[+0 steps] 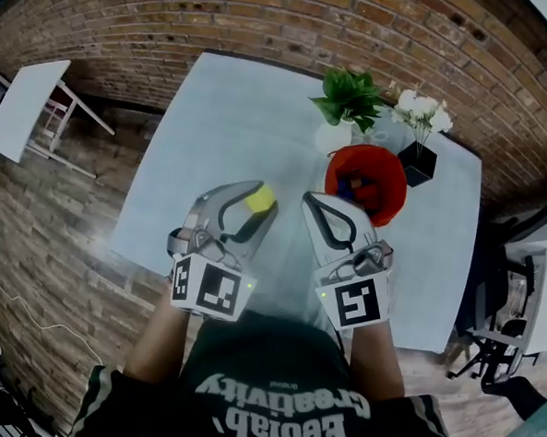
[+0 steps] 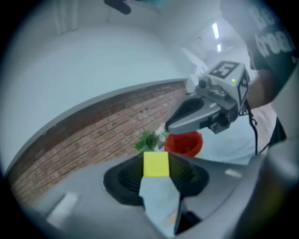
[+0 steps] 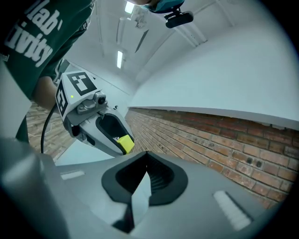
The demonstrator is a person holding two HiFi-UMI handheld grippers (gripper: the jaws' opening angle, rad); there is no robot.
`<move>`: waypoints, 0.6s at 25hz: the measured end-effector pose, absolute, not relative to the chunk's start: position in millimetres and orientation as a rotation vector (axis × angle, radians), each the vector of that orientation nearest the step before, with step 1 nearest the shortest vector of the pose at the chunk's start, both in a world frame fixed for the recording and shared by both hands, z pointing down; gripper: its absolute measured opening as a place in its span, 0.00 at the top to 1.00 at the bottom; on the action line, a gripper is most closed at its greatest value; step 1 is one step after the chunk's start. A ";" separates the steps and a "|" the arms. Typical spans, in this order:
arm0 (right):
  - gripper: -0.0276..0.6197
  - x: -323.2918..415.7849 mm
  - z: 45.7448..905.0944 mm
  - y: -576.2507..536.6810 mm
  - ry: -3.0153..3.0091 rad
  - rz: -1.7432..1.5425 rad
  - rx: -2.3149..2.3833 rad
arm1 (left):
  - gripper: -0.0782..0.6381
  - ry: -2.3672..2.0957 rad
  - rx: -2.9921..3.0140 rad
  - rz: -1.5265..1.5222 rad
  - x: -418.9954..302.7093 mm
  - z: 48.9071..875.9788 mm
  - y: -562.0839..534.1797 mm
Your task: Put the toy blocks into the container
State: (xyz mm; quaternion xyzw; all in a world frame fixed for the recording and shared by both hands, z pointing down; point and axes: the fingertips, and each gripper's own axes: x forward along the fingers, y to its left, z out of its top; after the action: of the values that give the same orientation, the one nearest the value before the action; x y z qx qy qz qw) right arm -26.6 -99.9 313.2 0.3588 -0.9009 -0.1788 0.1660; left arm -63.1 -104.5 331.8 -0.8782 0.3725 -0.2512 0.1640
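Note:
My left gripper (image 1: pixel 257 203) is raised over the table and shut on a yellow block (image 1: pixel 259 199). In the left gripper view the yellow block (image 2: pixel 155 164) sits squeezed between the pads at the jaw tips. My right gripper (image 1: pixel 315 203) hovers beside it, shut with nothing between its fingers, the tips meeting in the right gripper view (image 3: pixel 145 156). The red container (image 1: pixel 366 183) stands on the table just beyond the right gripper, with several coloured blocks inside. The red container (image 2: pixel 184 142) also shows in the left gripper view behind the right gripper (image 2: pixel 170 125).
A green plant in a white pot (image 1: pixel 348 102) and white flowers in a black pot (image 1: pixel 421 137) stand behind the container. The pale table (image 1: pixel 212 124) spreads to the left. A white side table (image 1: pixel 26 103) is far left, a chair (image 1: pixel 503 337) at right.

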 end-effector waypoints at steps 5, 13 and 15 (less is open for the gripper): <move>0.95 -26.4 313.1 -97.9 -2.564 -0.505 1.029 | 0.69 1.039 -2.506 -0.679 -55.8 322.7 -105.0; 0.95 27.1 318.6 -106.4 -2.489 -0.461 1.146 | 0.69 0.902 -2.551 -0.640 0.6 324.3 -116.4; 0.95 44.7 320.7 -109.3 -2.462 -0.447 1.182 | 0.69 0.860 -2.565 -0.633 18.1 326.6 -121.3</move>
State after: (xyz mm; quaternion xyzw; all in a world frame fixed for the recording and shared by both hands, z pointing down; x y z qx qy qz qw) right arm 44.7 -109.3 320.7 0.4198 -0.8741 -0.1587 0.1859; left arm 18.1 -121.3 326.6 -0.9080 0.3044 -0.2240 0.1808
